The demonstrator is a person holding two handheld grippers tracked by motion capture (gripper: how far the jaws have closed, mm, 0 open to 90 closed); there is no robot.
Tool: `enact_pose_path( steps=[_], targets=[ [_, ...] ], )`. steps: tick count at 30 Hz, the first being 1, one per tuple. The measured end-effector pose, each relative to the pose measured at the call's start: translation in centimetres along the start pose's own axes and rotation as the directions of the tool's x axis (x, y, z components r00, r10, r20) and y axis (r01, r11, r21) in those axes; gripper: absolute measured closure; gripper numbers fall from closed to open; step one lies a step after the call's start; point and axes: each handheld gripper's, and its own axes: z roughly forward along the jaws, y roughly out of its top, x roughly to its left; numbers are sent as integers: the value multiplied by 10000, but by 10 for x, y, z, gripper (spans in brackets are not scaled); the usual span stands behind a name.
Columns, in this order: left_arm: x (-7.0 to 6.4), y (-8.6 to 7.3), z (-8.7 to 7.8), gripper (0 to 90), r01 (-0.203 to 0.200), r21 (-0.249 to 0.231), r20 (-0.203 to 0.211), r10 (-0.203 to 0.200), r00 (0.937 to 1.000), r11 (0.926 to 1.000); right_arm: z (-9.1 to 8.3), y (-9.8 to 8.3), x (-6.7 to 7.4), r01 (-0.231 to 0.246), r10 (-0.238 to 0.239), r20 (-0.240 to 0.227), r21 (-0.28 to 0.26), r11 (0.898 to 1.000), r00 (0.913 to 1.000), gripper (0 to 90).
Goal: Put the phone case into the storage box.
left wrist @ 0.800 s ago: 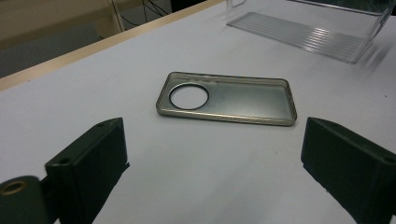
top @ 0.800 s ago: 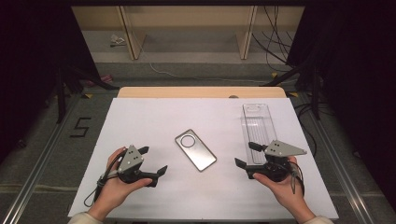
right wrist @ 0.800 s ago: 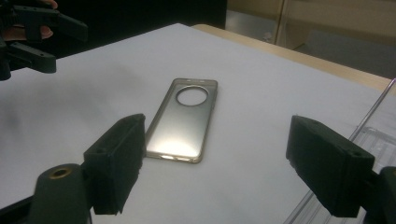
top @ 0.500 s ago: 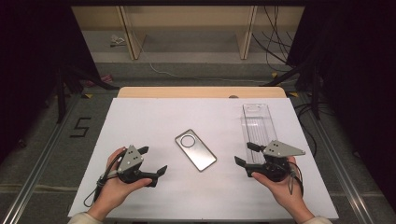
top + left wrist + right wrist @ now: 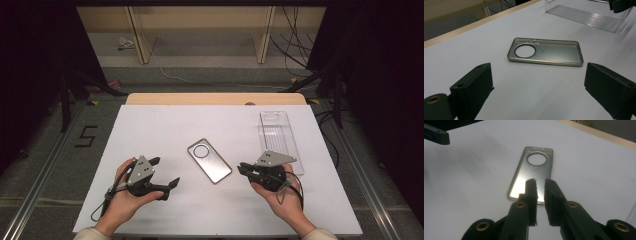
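**Phone case lies flat between two grippers**

While both grippers rest low over the white table (image 5: pixel 150 125), a phone case (image 5: pixel 209 160) lies flat near the middle, set on a slant. It is a thin, shallow shell, greyish and semi-transparent with a dull sheen, rounded at the corners, ringed by a low raised lip, and pierced by one large round hole near its far end. Open side up, it touches nothing else.

On the person's left, the left gripper (image 5: pixel 164 172) has its blocky, matte black jaws spread wide, bare table between them and the case lying beyond. On the other side, the right gripper (image 5: pixel 241 167) has its jaws drawn nearly together with a narrow slit left and nothing pinched; their tips point at the near short edge of the case, just short of it.

At the far right stands a clear plastic tray (image 5: pixel 278 135), long and rectangular with a ribbed floor, well apart from the case. Around the case the smooth white surface lies open on every side, and a strip of wooden edge runs along the far side.
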Motion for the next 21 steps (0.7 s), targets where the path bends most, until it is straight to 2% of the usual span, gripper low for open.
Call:
enact_pose_path(
  steps=[5,7,11,14,17,21],
  targets=[
    [0,0,0,82,4,-5,4,-4,10000,10000,20,7,0,-110,99,129,889,9960,9999,900],
    [0,0,0,82,-7,-6,7,7,10000,10000,31,9,0,-186,161,200,1313,9912,9997,900],
    [1,0,0,84,3,-11,-11,-3,10000,10000,53,14,0,-278,152,629,2048,9784,9979,900],
    [1,0,0,86,12,-18,-18,-12,10000,10000,62,16,-2,-424,238,883,2159,9755,9958,900],
    [1,-1,0,87,28,-19,15,-28,10000,10000,75,19,-9,-760,448,1306,2445,9667,9904,900],
    [1,-1,0,87,3,-26,-3,-3,10000,10000,84,17,-13,-926,521,1546,2682,9589,9866,900]
  ],
)
